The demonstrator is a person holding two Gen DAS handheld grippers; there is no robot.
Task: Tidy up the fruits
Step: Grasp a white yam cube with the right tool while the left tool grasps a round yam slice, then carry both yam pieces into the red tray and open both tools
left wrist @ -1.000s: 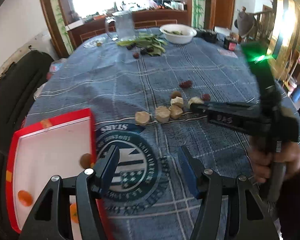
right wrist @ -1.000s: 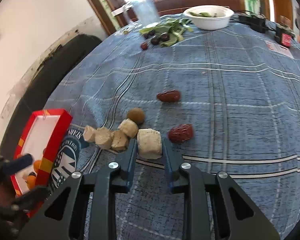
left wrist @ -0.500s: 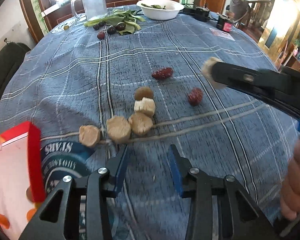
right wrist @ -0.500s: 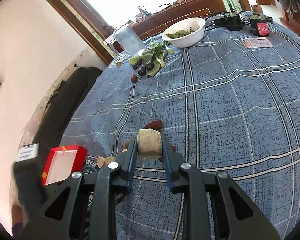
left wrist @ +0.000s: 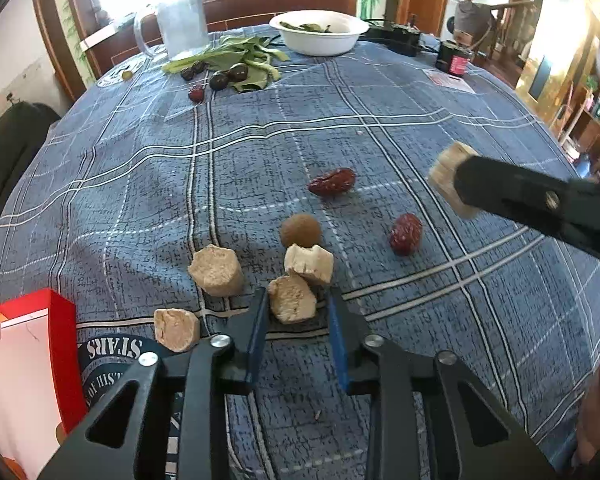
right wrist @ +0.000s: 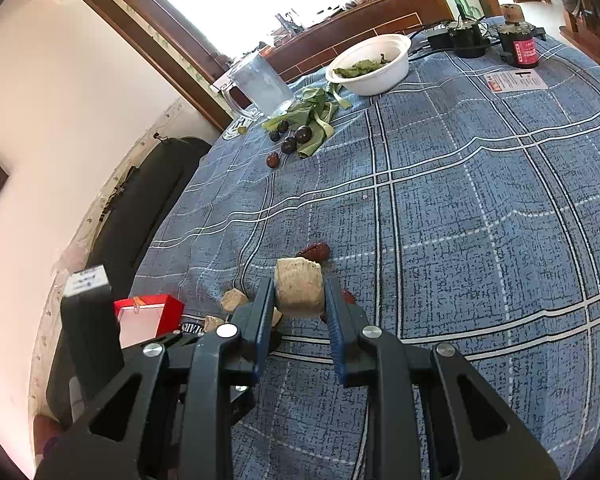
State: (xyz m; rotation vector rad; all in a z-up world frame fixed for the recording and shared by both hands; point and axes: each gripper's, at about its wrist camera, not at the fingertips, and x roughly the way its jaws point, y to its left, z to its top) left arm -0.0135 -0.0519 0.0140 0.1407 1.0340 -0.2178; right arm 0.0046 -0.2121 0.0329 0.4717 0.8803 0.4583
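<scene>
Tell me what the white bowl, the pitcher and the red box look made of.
White bowl: glossy, thin-walled, probably plastic or foam, though ceramic is possible. Pitcher: see-through and cloudy, glass or clear plastic. Red box: flat folded walls with a plain white inside, likely cardboard.

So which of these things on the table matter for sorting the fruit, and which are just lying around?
Part of the job:
- beige cut chunks, one held in the right gripper
- wrinkled red dates
- round brown fruit
- red-rimmed box
- left gripper

Just lying about:
- white bowl
- clear jug
- green leaves
</scene>
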